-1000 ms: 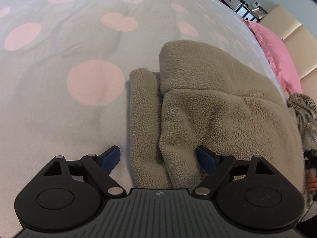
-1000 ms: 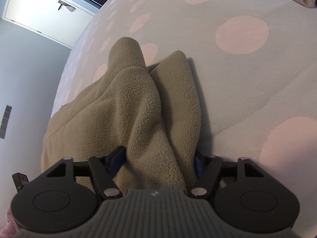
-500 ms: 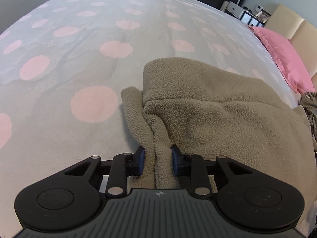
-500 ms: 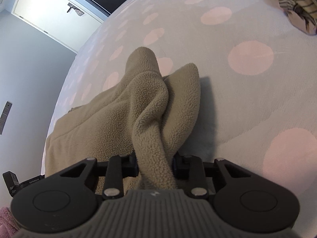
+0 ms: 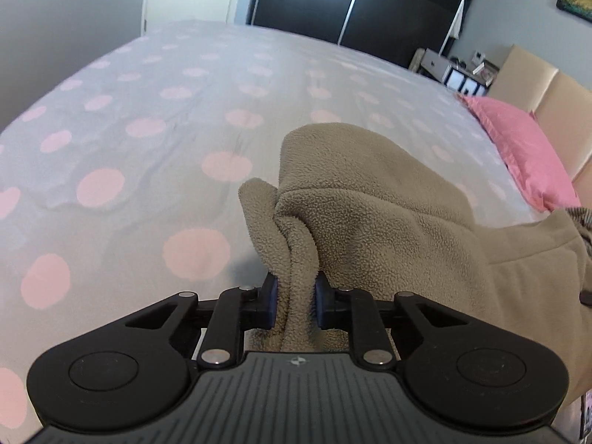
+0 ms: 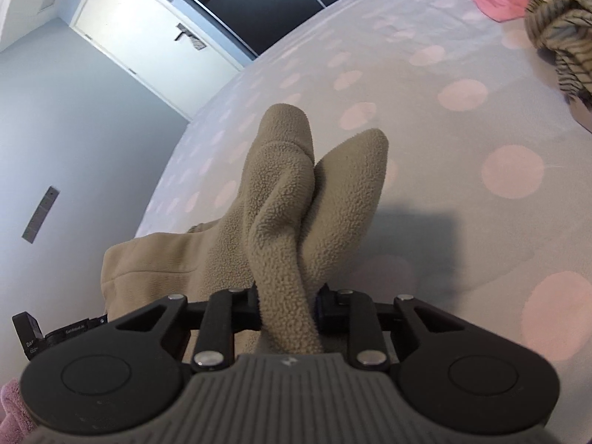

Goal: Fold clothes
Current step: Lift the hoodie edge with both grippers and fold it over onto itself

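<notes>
Only right view shows striped garment (image 6: 558, 26).

- Left gripper (image 5: 295, 301): a matte black frame with two round discs at the sides, and a grey ribbed housing bearing a small white emblem.
- Black link arms are pinned with silver screws; the fingers (image 5: 270, 298) carry dark blue pads.
- Right gripper (image 6: 286, 301): the same black discs, grey ribbed housing, white emblem and silver screws.

A beige fleece garment (image 5: 388, 214), bunched into thick folds, hangs lifted above the dotted bedspread (image 5: 148, 118).
</notes>
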